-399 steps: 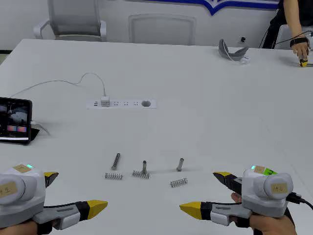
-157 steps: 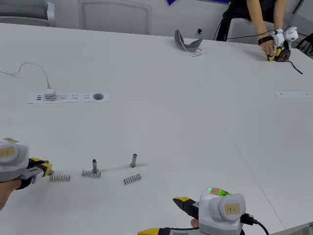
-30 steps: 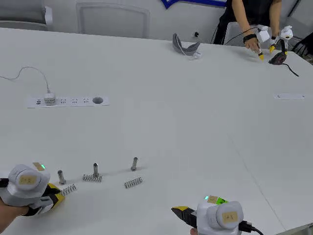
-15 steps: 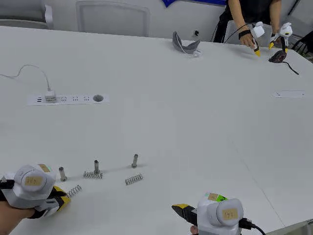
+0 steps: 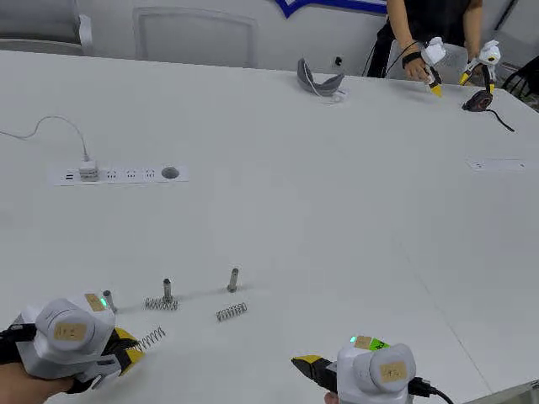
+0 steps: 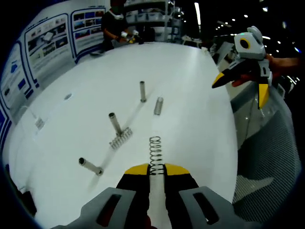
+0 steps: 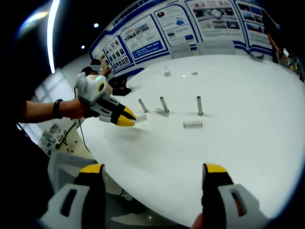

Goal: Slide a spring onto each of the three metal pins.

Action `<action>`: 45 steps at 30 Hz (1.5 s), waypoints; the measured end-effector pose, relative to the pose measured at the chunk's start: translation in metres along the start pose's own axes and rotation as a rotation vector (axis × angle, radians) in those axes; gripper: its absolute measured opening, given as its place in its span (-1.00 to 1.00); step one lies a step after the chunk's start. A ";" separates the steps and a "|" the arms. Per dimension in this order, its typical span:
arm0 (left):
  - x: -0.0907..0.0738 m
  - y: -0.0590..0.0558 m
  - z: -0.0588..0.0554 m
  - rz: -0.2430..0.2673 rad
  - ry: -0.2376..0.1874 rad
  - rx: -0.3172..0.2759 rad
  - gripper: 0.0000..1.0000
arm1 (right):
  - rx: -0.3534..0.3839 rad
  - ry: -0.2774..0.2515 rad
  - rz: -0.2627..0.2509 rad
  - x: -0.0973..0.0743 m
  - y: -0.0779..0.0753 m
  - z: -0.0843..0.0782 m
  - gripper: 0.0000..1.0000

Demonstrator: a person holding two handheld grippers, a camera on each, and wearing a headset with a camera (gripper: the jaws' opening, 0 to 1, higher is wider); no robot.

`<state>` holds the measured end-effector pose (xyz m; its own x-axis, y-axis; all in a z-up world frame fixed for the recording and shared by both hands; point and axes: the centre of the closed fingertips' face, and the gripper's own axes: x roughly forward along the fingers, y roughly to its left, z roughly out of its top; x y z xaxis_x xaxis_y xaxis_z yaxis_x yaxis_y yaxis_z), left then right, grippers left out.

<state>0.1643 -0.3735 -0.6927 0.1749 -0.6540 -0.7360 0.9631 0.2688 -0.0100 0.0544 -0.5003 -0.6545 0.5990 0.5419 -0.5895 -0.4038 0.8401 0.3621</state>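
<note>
Three metal pins stand in a row on the white table: left pin (image 5: 109,300), middle pin (image 5: 167,290), right pin (image 5: 232,279). My left gripper (image 5: 129,347) is shut on one end of a spring (image 5: 152,338), which sticks out ahead of its yellow tips (image 6: 155,169) near the left pin (image 6: 89,166). A second spring (image 5: 157,304) lies against the middle pin's base. A third spring (image 5: 230,311) lies loose in front of the right pin. My right gripper (image 7: 152,171) hangs open over the near table edge, away from the parts.
A white power strip (image 5: 118,175) with a plugged-in charger and cable lies at the far left. A grey curved object (image 5: 320,82) sits at the far side. A person (image 5: 434,59) works with grippers at the far right corner.
My left gripper has moved a little right and toward the near edge, carrying the spring away from beside the left pin. The right gripper has barely moved.
</note>
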 end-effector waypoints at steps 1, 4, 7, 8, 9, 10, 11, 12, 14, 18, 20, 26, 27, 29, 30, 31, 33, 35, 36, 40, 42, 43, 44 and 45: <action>0.000 -0.004 0.003 -0.007 -0.002 0.020 -0.79 | 0.002 -0.001 0.000 0.000 0.000 0.000 0.70; -0.001 -0.016 0.011 -0.027 -0.010 0.046 -0.79 | 0.007 0.001 0.006 0.000 0.001 -0.001 0.70; -0.001 -0.027 0.018 -0.046 -0.015 0.072 -0.79 | 0.009 0.003 0.009 0.000 0.002 -0.002 0.70; 0.000 -0.031 0.021 -0.056 -0.019 0.078 -0.79 | 0.012 0.000 0.011 0.000 0.002 -0.001 0.70; 0.000 -0.034 0.023 -0.062 -0.023 0.082 -0.79 | 0.014 -0.002 0.012 0.000 0.002 -0.001 0.70; 0.000 -0.036 0.026 -0.067 -0.026 0.084 -0.79 | 0.015 -0.004 0.013 0.000 0.002 0.000 0.70; 0.000 -0.041 0.029 -0.079 -0.032 0.090 -0.79 | 0.016 -0.007 0.013 0.000 0.002 0.000 0.70; 0.000 -0.045 0.032 -0.086 -0.035 0.094 -0.79 | 0.018 -0.009 0.014 0.000 0.001 0.001 0.69; 0.001 -0.052 0.037 -0.102 -0.043 0.105 -0.79 | 0.020 -0.013 0.015 0.000 0.001 0.002 0.69; 0.001 -0.064 0.048 -0.127 -0.059 0.132 -0.79 | 0.023 -0.022 0.020 -0.001 0.002 0.005 0.66; 0.000 -0.068 0.054 -0.136 -0.070 0.137 -0.80 | 0.026 -0.027 0.027 -0.001 0.003 0.007 0.62; -0.005 -0.075 0.077 -0.157 -0.115 0.152 -0.80 | 0.062 -0.076 0.052 -0.006 0.002 0.021 0.50; -0.005 -0.076 0.080 -0.159 -0.123 0.151 -0.80 | 0.065 -0.083 0.054 -0.006 0.002 0.024 0.48; -0.007 -0.077 0.088 -0.166 -0.137 0.153 -0.80 | 0.070 -0.096 0.061 -0.008 0.003 0.029 0.44; -0.007 -0.078 0.090 -0.165 -0.140 0.159 -0.80 | 0.072 -0.103 0.064 -0.009 0.002 0.032 0.42; -0.008 -0.079 0.093 -0.165 -0.144 0.168 -0.80 | 0.078 -0.114 0.068 -0.009 0.002 0.035 0.39; -0.009 -0.079 0.098 -0.170 -0.156 0.165 -0.80 | 0.085 -0.134 0.078 -0.011 0.002 0.042 0.31; -0.010 -0.081 0.105 -0.177 -0.176 0.151 -0.80 | 0.091 -0.166 0.091 -0.012 0.003 0.052 0.20; -0.011 -0.081 0.108 -0.177 -0.182 0.148 -0.80 | 0.099 -0.184 0.102 -0.013 0.003 0.058 0.13; -0.012 -0.083 0.113 -0.176 -0.189 0.162 -0.80 | 0.113 -0.212 0.122 -0.013 0.005 0.069 0.00; -0.013 -0.085 0.117 -0.180 -0.193 0.170 -0.80 | 0.113 -0.215 0.129 -0.011 0.006 0.072 -0.07; -0.014 -0.087 0.118 -0.183 -0.196 0.173 -0.80 | 0.114 -0.217 0.135 -0.011 0.007 0.073 -0.09; -0.015 -0.089 0.120 -0.187 -0.198 0.180 -0.80 | 0.118 -0.222 0.145 -0.010 0.008 0.075 -0.11; -0.015 -0.090 0.121 -0.188 -0.200 0.188 -0.80 | 0.120 -0.225 0.152 -0.010 0.009 0.076 -0.15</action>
<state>0.0995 -0.4736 -0.5982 0.0089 -0.8104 -0.5858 1.0000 0.0072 0.0052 0.0971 -0.4963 -0.5907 0.6815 0.6413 -0.3525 -0.4234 0.7384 0.5248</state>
